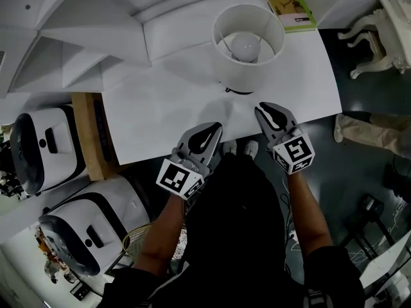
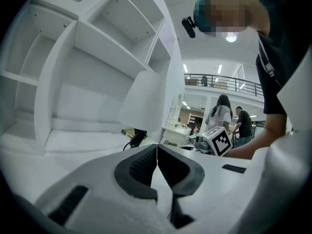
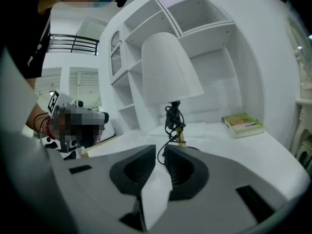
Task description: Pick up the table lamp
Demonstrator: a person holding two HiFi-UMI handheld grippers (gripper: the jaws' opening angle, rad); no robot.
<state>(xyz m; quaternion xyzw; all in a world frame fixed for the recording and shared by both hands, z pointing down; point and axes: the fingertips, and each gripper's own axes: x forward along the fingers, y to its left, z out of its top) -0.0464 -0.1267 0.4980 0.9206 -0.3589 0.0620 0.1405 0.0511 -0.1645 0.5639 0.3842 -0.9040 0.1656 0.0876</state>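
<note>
Left gripper (image 2: 157, 149) and right gripper (image 3: 161, 152) both clenched, empty. Lamp (image 3: 168, 72) ahead of right jaws: probably light, top-heavy, shade flimsy. Best hold: stem (image 3: 180, 136), under shade.

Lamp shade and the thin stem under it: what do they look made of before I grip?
The white lamp shade looks like matt fabric or paper: soft shading, no glare. The thin stem looks like glossy brass-toned metal, a yellowish glint showing below the black cord wound round it. Neither is certain from these views.
</note>
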